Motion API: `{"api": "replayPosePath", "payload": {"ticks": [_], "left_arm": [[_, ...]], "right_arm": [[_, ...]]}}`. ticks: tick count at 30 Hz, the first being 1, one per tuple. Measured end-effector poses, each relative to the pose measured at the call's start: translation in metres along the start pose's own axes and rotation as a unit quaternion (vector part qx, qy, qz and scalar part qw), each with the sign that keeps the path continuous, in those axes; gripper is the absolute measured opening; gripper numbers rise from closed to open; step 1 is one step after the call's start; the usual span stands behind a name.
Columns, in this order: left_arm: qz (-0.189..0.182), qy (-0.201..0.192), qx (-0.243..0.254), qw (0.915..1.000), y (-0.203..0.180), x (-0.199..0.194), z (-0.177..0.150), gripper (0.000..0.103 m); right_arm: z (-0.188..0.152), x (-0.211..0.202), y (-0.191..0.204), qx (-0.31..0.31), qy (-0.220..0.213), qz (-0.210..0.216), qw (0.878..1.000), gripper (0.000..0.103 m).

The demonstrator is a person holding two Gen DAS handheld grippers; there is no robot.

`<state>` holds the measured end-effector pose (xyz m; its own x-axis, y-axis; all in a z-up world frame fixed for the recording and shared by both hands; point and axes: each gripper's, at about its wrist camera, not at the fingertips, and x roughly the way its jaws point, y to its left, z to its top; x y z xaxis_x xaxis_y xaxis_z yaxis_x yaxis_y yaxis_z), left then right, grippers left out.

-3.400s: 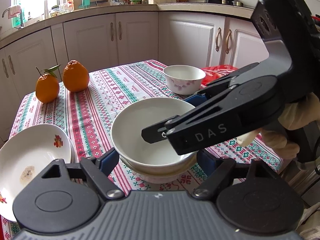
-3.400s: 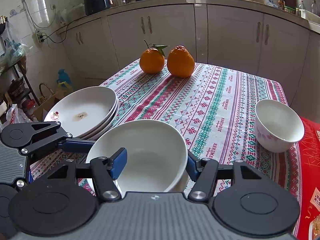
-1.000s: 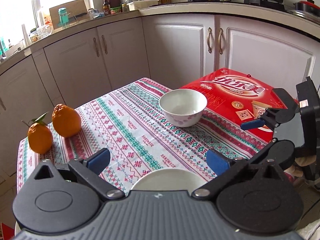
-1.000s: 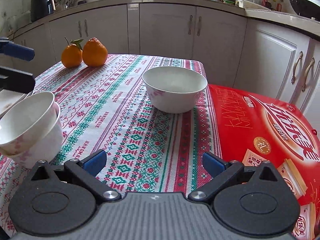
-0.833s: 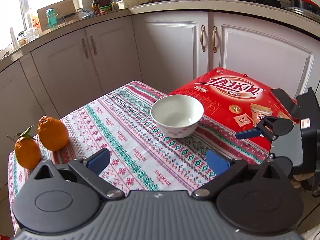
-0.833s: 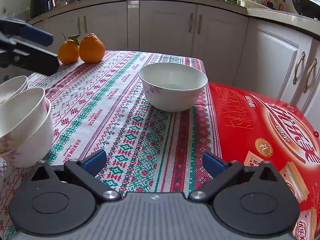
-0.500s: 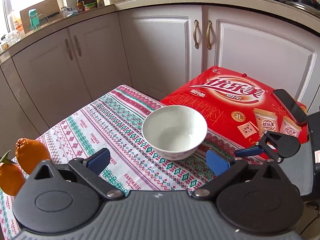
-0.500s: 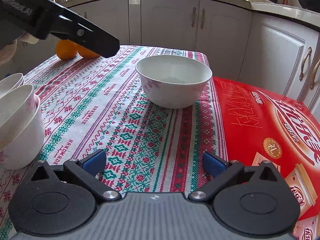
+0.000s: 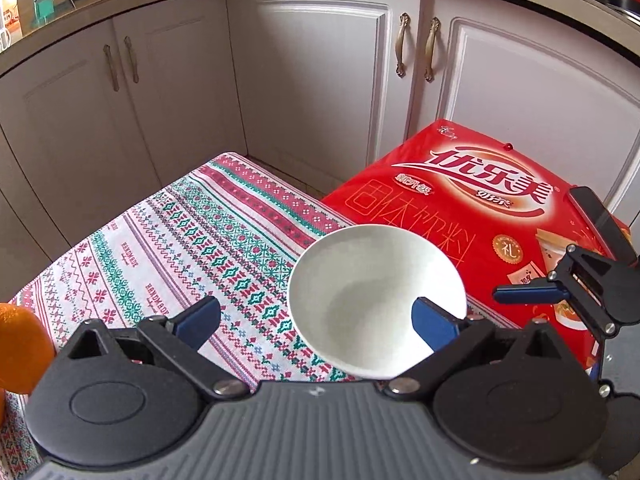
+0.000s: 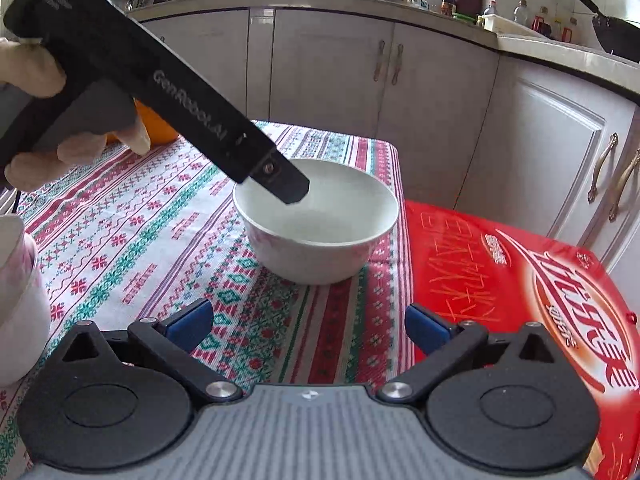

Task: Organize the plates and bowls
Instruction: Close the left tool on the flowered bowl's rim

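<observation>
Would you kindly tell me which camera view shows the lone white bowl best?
The right wrist view: the white bowl shows its rim, outer wall and footing on the tablecloth. The left wrist view looks down into it, its near rim hidden behind that gripper's body.

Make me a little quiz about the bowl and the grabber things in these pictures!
1. True or false: the white bowl stands on the patterned tablecloth.
2. Which gripper reaches over the bowl: A) the left gripper, B) the right gripper?
3. What colour is the big box beside the bowl?

Key
1. True.
2. A: its open fingers straddle the bowl's rim, one tip over the inside, not closed on it. The right gripper waits open, short of the bowl.
3. Red.
</observation>
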<state>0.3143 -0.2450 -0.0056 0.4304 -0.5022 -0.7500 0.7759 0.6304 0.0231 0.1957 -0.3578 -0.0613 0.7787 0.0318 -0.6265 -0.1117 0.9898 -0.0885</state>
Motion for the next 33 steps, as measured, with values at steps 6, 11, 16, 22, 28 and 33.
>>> {"api": "replayPosePath", "payload": {"ticks": [6,11,16,22,28,33], "left_arm": [[-0.020,0.009,-0.003,0.9998,0.001,0.016,0.005,0.096],[-0.031,0.020,-0.010,0.9993,0.003,0.024,0.008,0.081],[-0.041,0.024,-0.010,0.9988,0.002,0.029,0.010,0.074],[-0.051,0.032,-0.007,0.9982,0.001,0.035,0.012,0.064],[-0.052,0.035,-0.006,0.9980,0.000,0.037,0.013,0.061],[-0.051,0.037,-0.007,0.9980,0.000,0.035,0.013,0.061]], "right_arm": [[0.015,0.014,-0.007,-0.005,-0.018,-0.002,1.000,0.098],[0.020,0.021,-0.009,-0.008,-0.023,0.006,1.000,0.088],[0.020,0.020,-0.009,-0.010,-0.030,0.016,0.999,0.086],[0.022,0.020,-0.010,-0.013,-0.032,0.017,0.999,0.083],[0.021,0.019,-0.011,-0.012,-0.033,0.019,0.999,0.082],[0.022,0.018,-0.011,-0.009,-0.030,0.021,0.999,0.082]]}}
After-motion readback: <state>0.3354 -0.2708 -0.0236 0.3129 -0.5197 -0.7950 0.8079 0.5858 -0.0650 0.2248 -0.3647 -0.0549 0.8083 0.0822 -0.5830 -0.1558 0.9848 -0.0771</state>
